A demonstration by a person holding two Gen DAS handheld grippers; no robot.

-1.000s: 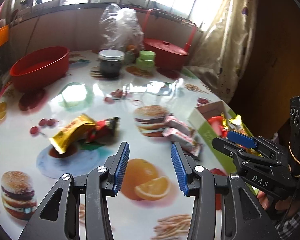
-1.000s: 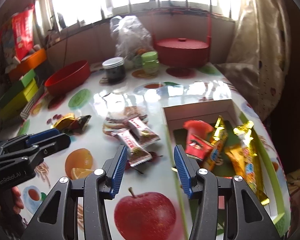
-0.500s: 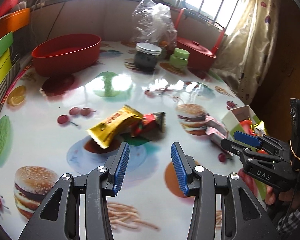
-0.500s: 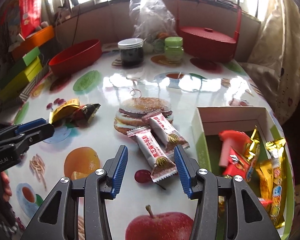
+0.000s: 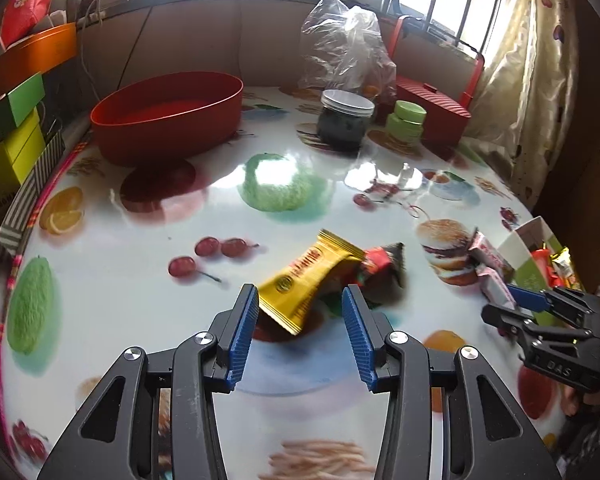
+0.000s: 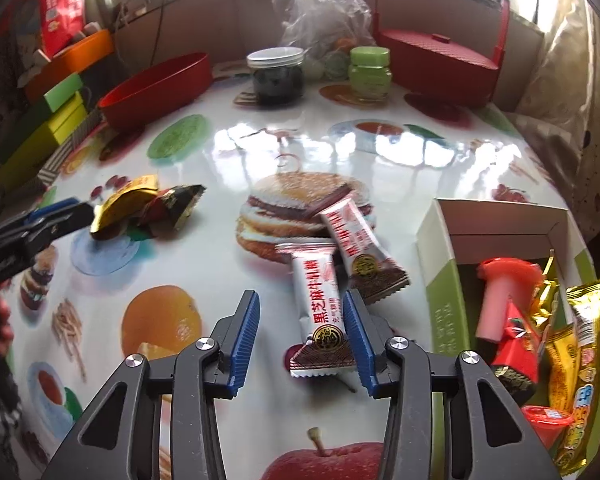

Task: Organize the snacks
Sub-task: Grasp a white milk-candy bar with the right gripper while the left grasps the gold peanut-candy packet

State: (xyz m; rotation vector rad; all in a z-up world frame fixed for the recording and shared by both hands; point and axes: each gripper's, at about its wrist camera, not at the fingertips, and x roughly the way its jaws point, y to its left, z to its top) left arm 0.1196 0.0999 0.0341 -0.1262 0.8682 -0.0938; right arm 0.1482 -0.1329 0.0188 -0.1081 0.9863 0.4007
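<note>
Both tongs dropped closer: left tongs (image 5: 299, 328) spread around gold packet (image 5: 305, 280); right tongs (image 6: 300, 334) closing over white bar (image 6: 320, 304), not yet pinching. Pickups imminent.

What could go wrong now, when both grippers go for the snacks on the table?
1. The yellow packet lies on the red-black packet; the left gripper may drag both.
2. The right gripper is closing with the near white bar off-centre, against one finger, and overlapping the second white bar; it may slip.

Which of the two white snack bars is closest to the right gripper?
The nearer white bar, lying between the right gripper's closing jaws. The other white bar lies farther back, on the burger picture.
</note>
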